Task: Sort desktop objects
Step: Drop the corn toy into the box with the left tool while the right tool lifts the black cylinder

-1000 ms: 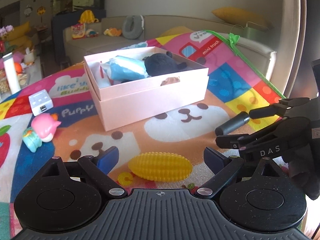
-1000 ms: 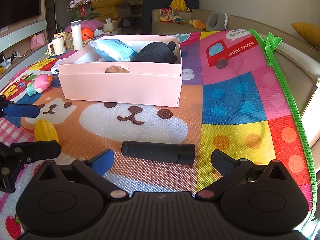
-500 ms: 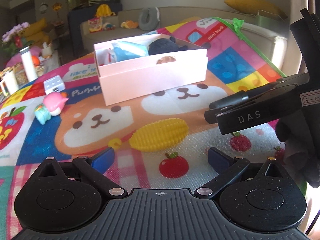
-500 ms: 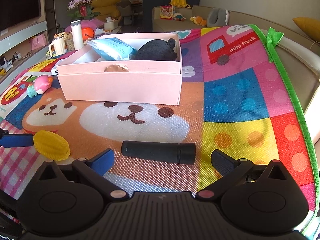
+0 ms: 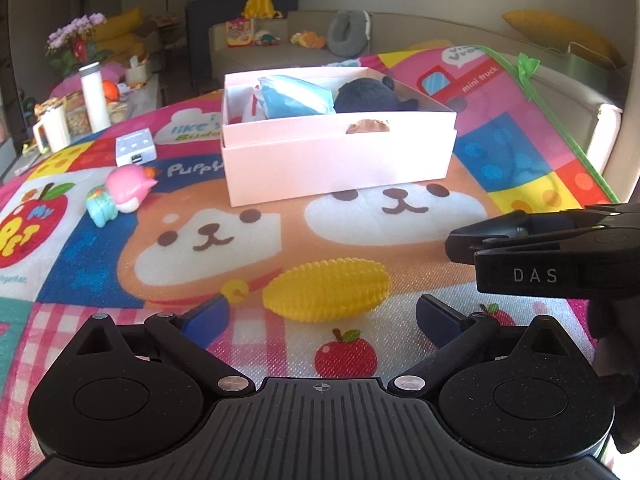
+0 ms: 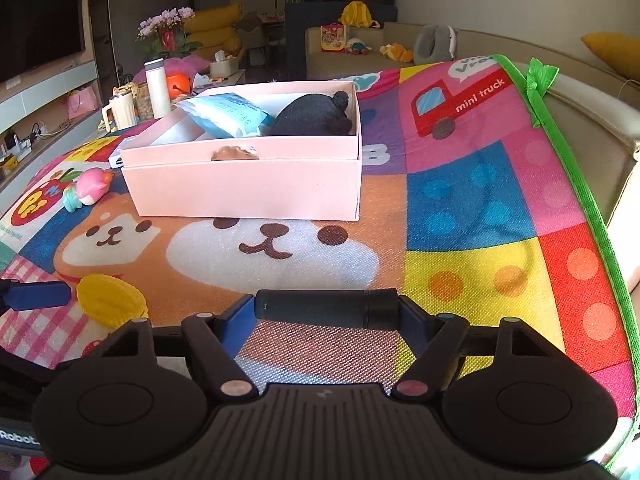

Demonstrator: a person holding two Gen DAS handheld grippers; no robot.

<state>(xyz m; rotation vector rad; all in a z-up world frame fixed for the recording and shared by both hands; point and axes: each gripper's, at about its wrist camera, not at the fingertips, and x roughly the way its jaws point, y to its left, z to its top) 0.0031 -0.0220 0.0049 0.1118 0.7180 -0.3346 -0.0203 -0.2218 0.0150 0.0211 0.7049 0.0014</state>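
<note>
Left wrist view: left gripper (image 5: 322, 312) spread wide, empty, yellow corn toy (image 5: 327, 289) just ahead, long axis crosswise; straddle its middle before closing. Right wrist view: right gripper (image 6: 326, 314) jaws just been closing, pads now at both ends of black cylinder (image 6: 326, 307), lying crosswise near mat's (image 6: 480, 208) front edge; squeeze gently, endwise hold may slip.

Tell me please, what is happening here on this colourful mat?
A person is sorting small things into a pink box, with a gripper in each hand. The right gripper has just been closing its fingers on the ends of a black cylinder lying on the mat. The left gripper is open, its fingers on either side of a yellow toy corn not yet grasped. The box already holds a blue packet and a dark plush toy. A pink toy figure and a white adapter lie left of the box.
</note>
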